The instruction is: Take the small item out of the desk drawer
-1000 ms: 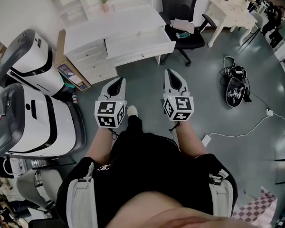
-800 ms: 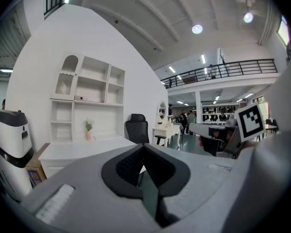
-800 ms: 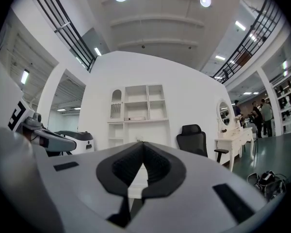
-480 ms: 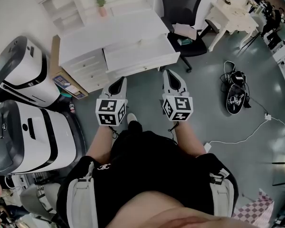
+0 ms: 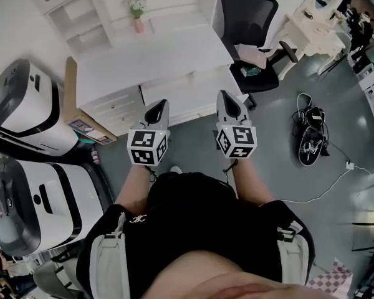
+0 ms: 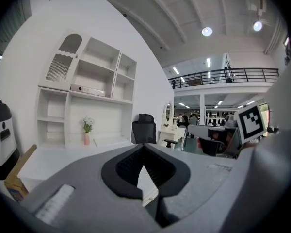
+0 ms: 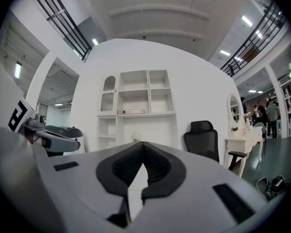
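Observation:
A white desk (image 5: 156, 58) with a stack of side drawers (image 5: 109, 114) and a wide middle drawer (image 5: 187, 98) stands ahead of me against the wall. No small item shows in any view. My left gripper (image 5: 160, 104) and right gripper (image 5: 227, 96) are held side by side at waist height, pointing at the desk's front, with their tips over the drawer fronts. Both are shut and hold nothing. In the left gripper view the jaws (image 6: 144, 147) meet above the desk top (image 6: 58, 155). The right gripper (image 7: 142, 144) faces the wall shelves (image 7: 136, 103).
A black office chair (image 5: 252, 42) with papers on its seat stands right of the desk. Two large white machines (image 5: 25, 111) (image 5: 43, 204) stand at the left, a box of books (image 5: 81, 129) beside the drawers. A black bag (image 5: 311, 136) and a white cable (image 5: 324, 185) lie on the floor.
The desk has come nearer in the head view; the gripper tips now overlap its drawer fronts. Both grippers stayed shut and side by side.

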